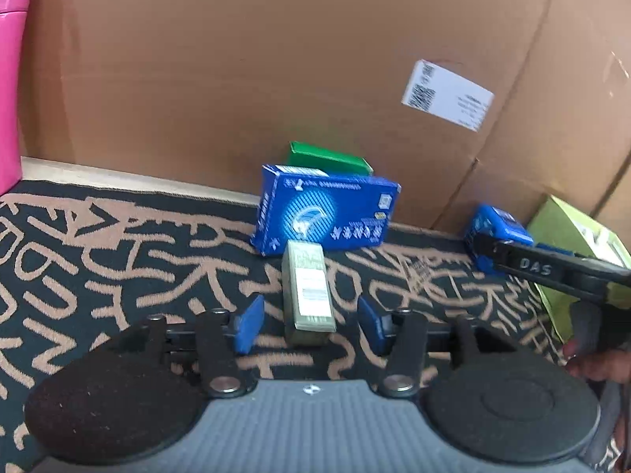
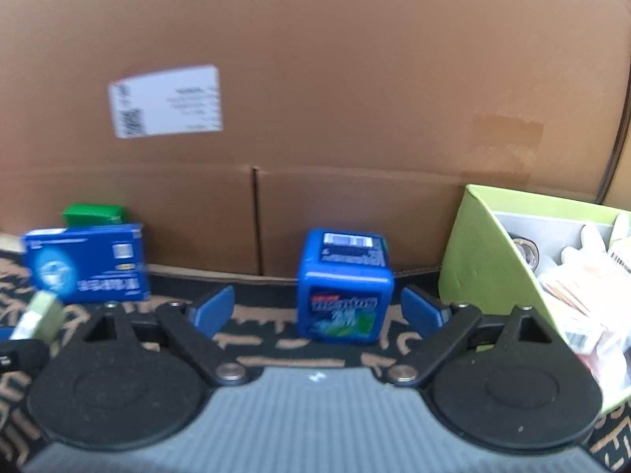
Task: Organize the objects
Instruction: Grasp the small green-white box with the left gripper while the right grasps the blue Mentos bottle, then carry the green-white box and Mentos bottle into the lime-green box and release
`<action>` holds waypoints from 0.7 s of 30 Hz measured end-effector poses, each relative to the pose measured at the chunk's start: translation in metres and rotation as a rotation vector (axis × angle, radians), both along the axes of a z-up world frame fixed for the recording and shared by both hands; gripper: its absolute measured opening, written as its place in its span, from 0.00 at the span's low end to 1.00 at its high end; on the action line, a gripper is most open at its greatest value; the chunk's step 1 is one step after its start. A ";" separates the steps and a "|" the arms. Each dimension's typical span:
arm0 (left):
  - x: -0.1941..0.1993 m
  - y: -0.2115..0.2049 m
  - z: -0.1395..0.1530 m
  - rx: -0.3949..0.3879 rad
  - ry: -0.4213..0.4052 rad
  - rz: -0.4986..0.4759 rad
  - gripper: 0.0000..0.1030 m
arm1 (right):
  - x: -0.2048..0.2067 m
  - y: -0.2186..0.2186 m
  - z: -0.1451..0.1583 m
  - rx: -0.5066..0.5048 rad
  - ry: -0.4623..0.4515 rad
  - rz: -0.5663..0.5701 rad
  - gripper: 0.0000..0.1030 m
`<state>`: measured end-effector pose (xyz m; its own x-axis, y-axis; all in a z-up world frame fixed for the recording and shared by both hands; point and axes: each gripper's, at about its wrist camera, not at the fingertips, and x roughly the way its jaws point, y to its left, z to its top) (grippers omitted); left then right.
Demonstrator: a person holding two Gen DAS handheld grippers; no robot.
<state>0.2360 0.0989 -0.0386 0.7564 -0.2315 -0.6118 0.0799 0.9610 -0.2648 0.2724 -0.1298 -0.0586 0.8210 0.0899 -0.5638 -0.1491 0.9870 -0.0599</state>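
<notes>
Both claws look set for a pick, nothing gripped yet. Left gripper (image 1: pixel 309 325) is wide open w/ the olive box (image 1: pixel 308 295) lying lengthwise between its pads, gaps on both sides. Right gripper (image 2: pixel 317 309) is also wide open, straddling the mint tub (image 2: pixel 345 285), centre frame, pads clear of it on each side.

Next move, I'd judge: close on each item, lift, carry to the green bin (image 2: pixel 493 260) at right of the right wrist view (already holding packets, so room inside is tight).

Edges: cardboard wall (image 1: pixel 276 71) sits just behind everything, so little room to push forward. Blue carton (image 1: pixel 325 213) leans mid-frame in the left view, touching or nearly touching the olive box's far end; green box (image 1: pixel 329 157) behind it. Pink bottle (image 1: pixel 12 59) upper left, well apart. Open mat (image 1: pixel 98 256) to the left gives free room for withdrawing.
</notes>
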 end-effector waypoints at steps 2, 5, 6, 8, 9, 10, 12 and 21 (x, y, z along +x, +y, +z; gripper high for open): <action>0.006 0.000 -0.001 -0.002 0.003 0.005 0.54 | 0.011 0.000 -0.006 -0.012 0.009 -0.031 0.86; 0.012 -0.001 -0.001 0.004 0.002 0.010 0.50 | 0.023 -0.006 -0.015 0.006 0.041 -0.044 0.54; 0.014 -0.002 -0.002 0.010 0.005 0.009 0.44 | 0.022 -0.009 -0.016 0.015 0.040 -0.043 0.54; 0.015 -0.004 -0.003 0.026 0.010 -0.005 0.25 | 0.017 -0.014 -0.018 0.023 0.029 -0.032 0.54; 0.014 -0.004 -0.003 0.034 0.007 -0.006 0.24 | 0.012 -0.016 -0.018 0.020 0.022 -0.021 0.54; 0.012 -0.005 -0.002 0.040 0.006 -0.006 0.23 | 0.007 -0.018 -0.018 0.024 0.019 -0.007 0.54; 0.006 -0.008 -0.001 0.033 0.009 -0.019 0.23 | -0.007 -0.024 -0.017 0.036 0.018 0.023 0.54; -0.052 -0.051 0.000 0.004 0.030 -0.151 0.23 | -0.121 -0.070 -0.016 0.085 0.039 0.192 0.54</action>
